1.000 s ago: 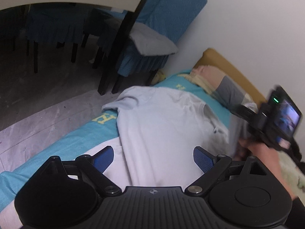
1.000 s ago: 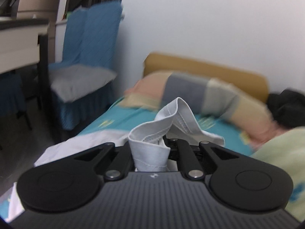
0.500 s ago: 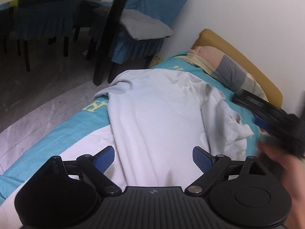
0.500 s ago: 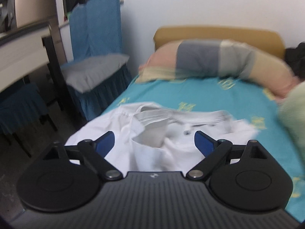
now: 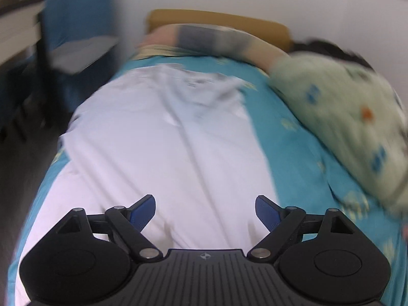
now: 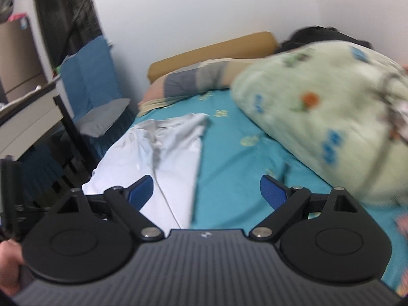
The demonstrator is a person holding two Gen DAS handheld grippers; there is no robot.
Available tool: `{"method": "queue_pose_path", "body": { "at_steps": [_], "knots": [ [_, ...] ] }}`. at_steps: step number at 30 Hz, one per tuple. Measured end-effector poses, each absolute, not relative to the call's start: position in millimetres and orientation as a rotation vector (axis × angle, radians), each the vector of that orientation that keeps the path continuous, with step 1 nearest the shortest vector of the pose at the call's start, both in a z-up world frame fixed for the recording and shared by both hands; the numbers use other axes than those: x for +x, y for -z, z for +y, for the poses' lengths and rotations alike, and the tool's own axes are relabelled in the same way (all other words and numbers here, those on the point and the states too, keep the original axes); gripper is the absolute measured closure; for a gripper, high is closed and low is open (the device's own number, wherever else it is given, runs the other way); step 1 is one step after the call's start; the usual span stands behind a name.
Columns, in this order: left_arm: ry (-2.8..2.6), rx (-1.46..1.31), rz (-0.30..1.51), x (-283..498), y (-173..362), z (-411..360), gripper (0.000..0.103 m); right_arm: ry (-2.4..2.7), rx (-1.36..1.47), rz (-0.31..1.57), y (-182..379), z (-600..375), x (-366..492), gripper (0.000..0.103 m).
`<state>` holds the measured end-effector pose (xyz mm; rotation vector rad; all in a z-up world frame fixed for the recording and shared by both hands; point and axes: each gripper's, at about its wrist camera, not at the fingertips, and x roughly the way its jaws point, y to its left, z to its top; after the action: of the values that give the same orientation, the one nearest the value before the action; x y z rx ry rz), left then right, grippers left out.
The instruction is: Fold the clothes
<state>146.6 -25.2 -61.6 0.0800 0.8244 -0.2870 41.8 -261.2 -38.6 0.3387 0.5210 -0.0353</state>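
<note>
- Left wrist view: the left gripper is held above the near end of the white shirt, tipped downward toward the bed and pointing along it toward the headboard
- Its jaws stand wide apart and have just been closing a little; only the flat cloth lies below the gap, nothing is pinched between the blue pads
- The white shirt lies spread on the teal sheet, its long axis running away from the camera, collar end far, near the striped pillow, hem end near, under the gripper
- A pale green quilt is bunched along the right side of the bed, well apart from the shirt; the picture is blurred, so fine folds cannot be read
- Right wrist view: the right gripper is held over the bed's near part, pointing shallowly downward toward the headboard, with its left pad over the shirt's right edge and its right pad over bare sheet
- Its jaws are released and spread wide, having just opened; nothing is between them
- Here the shirt lies left of centre, its straight right edge running lengthwise up the bed to a crumpled collar end
- At the lower left edge a hand grips a dark handle; a blue chair stands beside the bed
</note>
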Motion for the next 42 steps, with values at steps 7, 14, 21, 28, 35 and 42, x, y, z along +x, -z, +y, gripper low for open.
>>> {"method": "queue_pose_path", "body": {
  "at_steps": [7,14,21,28,35,42],
  "knots": [
    [0.560,0.274,0.898,74,81,-105,0.031,0.048,0.435,0.449,40,-298,-12,0.011],
    [0.732,0.357,0.971,24,115,-160,0.034,0.095,0.526,0.422,46,-337,-22,0.011],
    [0.736,0.434,0.986,12,145,-176,0.047,0.124,0.667,0.426,62,-367,-25,0.011],
    [0.694,0.475,0.887,3,128,-174,0.099,0.160,0.689,0.401,68,-373,-27,0.011],
    [0.629,0.225,0.891,3,37,-95,0.099,0.174,0.652,0.380,63,-367,-30,0.011],
    [0.236,0.004,1.113,22,11,16,0.099,0.144,0.582,0.397,58,-351,-28,0.011]
  ]
}}
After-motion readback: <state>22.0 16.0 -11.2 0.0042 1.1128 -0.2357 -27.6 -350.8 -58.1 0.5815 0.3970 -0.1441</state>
